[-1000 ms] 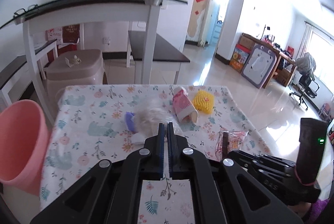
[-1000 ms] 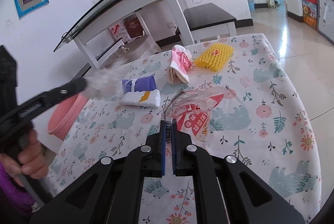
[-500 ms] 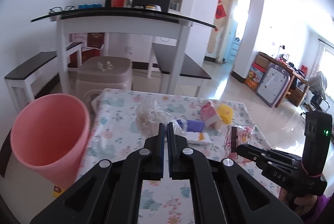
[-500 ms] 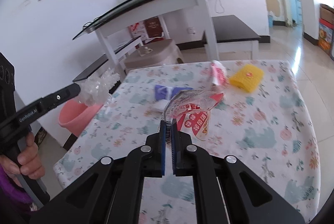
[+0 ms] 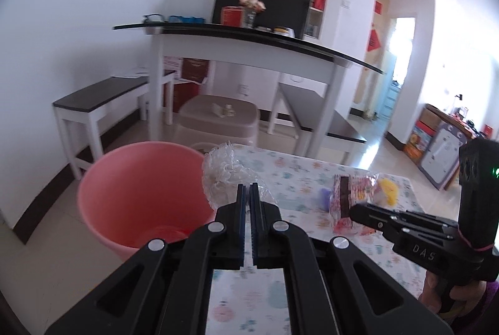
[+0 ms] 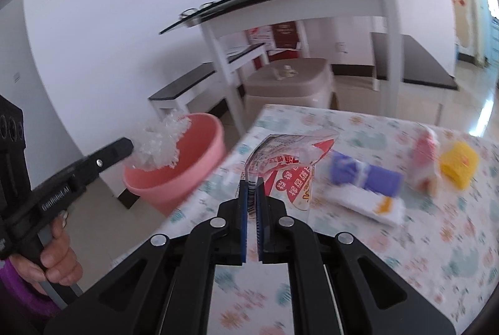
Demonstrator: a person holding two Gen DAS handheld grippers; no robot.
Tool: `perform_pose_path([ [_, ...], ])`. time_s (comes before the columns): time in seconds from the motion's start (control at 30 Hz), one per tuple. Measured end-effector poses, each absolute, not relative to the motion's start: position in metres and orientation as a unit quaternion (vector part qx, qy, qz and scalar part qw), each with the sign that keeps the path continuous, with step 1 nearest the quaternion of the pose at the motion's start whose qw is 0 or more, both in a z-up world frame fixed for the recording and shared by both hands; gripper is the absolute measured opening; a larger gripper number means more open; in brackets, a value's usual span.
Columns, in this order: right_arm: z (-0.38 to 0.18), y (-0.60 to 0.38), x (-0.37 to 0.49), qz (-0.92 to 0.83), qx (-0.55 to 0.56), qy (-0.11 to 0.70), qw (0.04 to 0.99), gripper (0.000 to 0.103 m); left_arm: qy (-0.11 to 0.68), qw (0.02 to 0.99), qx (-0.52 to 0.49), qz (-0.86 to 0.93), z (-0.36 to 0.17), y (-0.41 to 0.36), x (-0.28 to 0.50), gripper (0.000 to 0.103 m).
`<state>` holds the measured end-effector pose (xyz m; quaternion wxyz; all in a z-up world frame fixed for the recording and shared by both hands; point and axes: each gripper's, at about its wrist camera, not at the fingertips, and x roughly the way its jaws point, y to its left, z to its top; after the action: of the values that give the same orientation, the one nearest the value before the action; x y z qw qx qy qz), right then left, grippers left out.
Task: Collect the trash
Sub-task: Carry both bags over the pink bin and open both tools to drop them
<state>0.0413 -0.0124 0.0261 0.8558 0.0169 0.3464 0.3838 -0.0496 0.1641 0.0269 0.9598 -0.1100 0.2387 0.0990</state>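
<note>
Two grippers are each carrying a piece of trash. From the left wrist view, the left gripper (image 5: 247, 190) has its fingers pinched together on a crumpled clear plastic wrap (image 5: 224, 171), held just beside the rim of the pink bin (image 5: 137, 194), which stands on the floor off the table's left edge. From the right wrist view, the right gripper (image 6: 252, 188) is clamped on a red-and-white snack wrapper (image 6: 288, 169), lifted above the floral tablecloth (image 6: 436, 229) near that edge. On the cloth lie a purple packet (image 6: 363, 171), a white packet (image 6: 363, 201) and a yellow foam net (image 6: 458, 162).
</note>
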Motion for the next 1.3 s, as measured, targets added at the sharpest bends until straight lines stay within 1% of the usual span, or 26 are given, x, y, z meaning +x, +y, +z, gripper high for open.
perform_pose_path([
  [0.27,0.034,0.058,0.040,0.445,-0.012,0.337,0.830,0.005,0.247,0.949,-0.131,0.148,0.016,0.206,-0.057,0.002],
  [0.47,0.029,0.100,0.044,0.472,-0.020,0.350,0.809,0.005,0.259,0.940,-0.141,0.173,0.000,0.228,-0.060,0.002],
  [1.03,-0.004,0.162,0.054,0.493,-0.047,0.397,0.773,0.005,0.285,0.923,-0.161,0.202,-0.028,0.258,-0.057,0.002],
  [1.17,-0.010,0.163,0.057,0.490,-0.045,0.413,0.766,0.008,0.288,0.922,-0.162,0.203,-0.030,0.258,-0.055,0.002],
  [1.23,-0.013,0.163,0.058,0.486,-0.046,0.419,0.765,0.011,0.290,0.921,-0.163,0.202,-0.031,0.258,-0.054,0.003],
  [1.3,-0.012,0.160,0.059,0.484,-0.045,0.417,0.768,0.021,0.290,0.921,-0.163,0.201,-0.031,0.257,-0.053,0.004],
])
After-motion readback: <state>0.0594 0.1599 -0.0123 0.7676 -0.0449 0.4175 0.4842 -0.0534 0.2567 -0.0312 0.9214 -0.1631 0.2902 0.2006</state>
